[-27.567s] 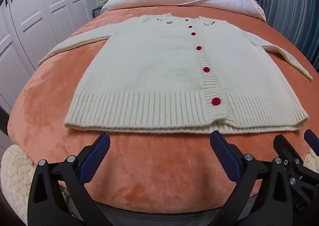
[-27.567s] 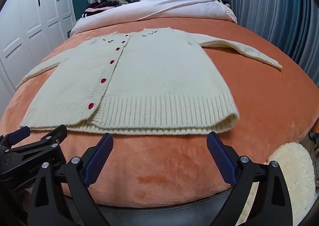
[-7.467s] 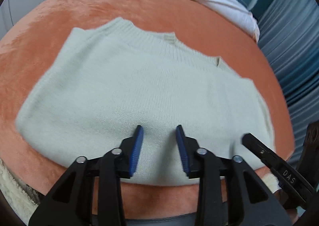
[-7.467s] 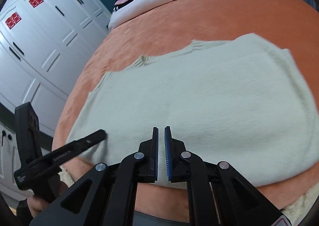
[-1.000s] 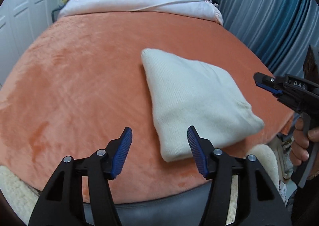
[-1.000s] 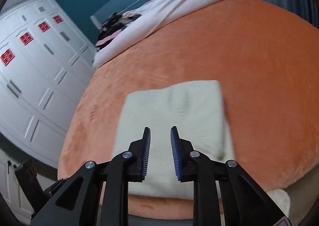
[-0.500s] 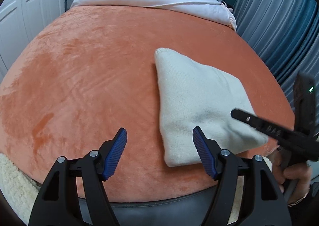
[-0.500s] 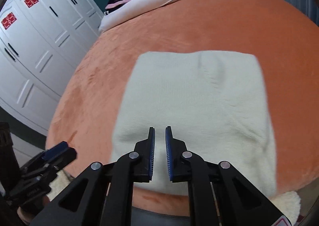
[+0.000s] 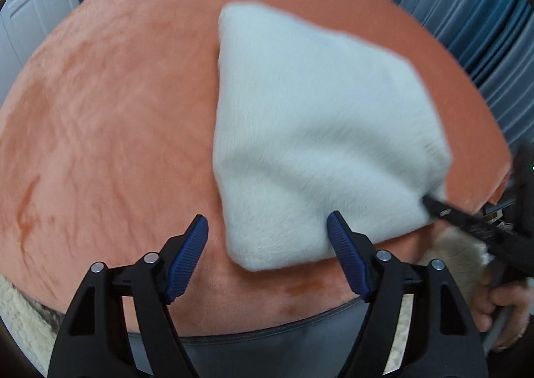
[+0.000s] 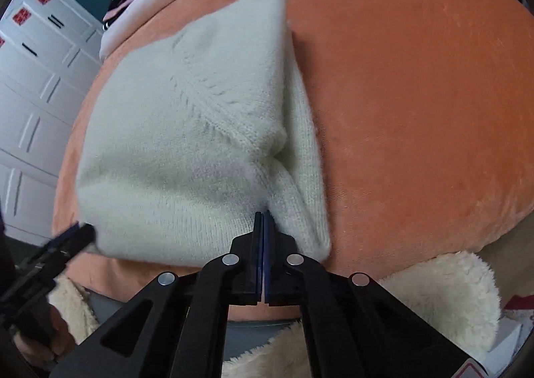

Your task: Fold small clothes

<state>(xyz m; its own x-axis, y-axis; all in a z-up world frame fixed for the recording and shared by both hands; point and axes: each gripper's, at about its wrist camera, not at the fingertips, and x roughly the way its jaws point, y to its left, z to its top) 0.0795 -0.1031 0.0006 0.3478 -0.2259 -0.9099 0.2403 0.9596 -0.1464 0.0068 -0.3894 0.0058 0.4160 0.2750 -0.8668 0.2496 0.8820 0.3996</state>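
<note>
You're finishing: your right gripper [image 10: 263, 221] pinches the folded cream knit cardigan's [image 10: 187, 131] lower-centre edge, your left gripper [image 9: 267, 238] gapes at lower centre, so tidy next.

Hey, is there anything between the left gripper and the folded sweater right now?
Nothing visible. The left gripper is open, and the near corner of the folded sweater already lies between its fingers, with only bare orange blanket around it. The right gripper is shut at the sweater's near edge, off to the side.
</note>
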